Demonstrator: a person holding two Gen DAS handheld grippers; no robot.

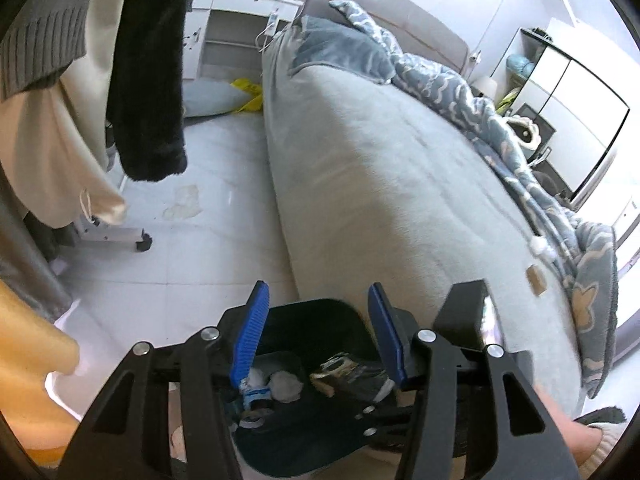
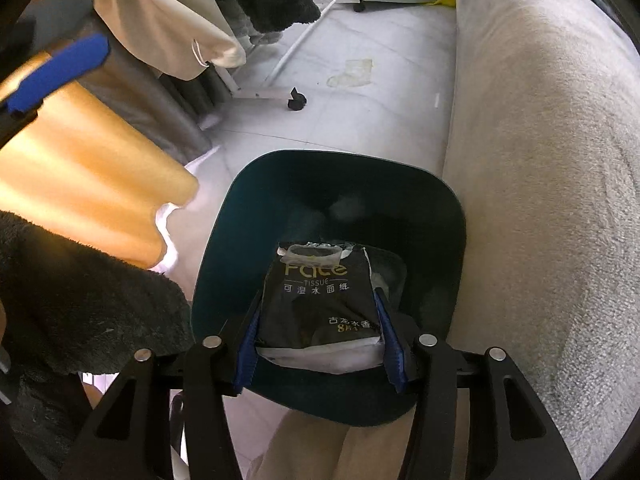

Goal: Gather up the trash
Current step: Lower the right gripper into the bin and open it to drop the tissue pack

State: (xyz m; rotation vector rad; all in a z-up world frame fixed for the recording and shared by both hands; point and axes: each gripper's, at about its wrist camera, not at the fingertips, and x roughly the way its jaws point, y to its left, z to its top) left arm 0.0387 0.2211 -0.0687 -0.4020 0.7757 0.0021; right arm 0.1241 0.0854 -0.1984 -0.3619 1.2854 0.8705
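Note:
A dark teal trash bin [image 2: 224, 248] stands on the floor against the bed. My right gripper [image 2: 318, 300] is shut on a black tissue pack [image 2: 316, 304] and holds it over the bin's opening. In the left wrist view my left gripper [image 1: 318, 304] is open and empty above the same bin [image 1: 320, 308], which holds crumpled white tissues [image 1: 286, 386] and a dark wrapper [image 1: 340, 368]. The right gripper's body [image 1: 468, 316] shows just to the right of it. A pale flat scrap [image 1: 182, 202] lies on the floor farther off, also in the right wrist view [image 2: 352, 74].
A grey-covered bed [image 1: 380, 184] fills the right side, with a blue patterned blanket [image 1: 460, 92]. A rolling clothes rack with hanging garments [image 1: 148, 80] stands left. An orange curtain [image 2: 80, 160] hangs nearby. A small brown item [image 1: 536, 280] lies on the bed.

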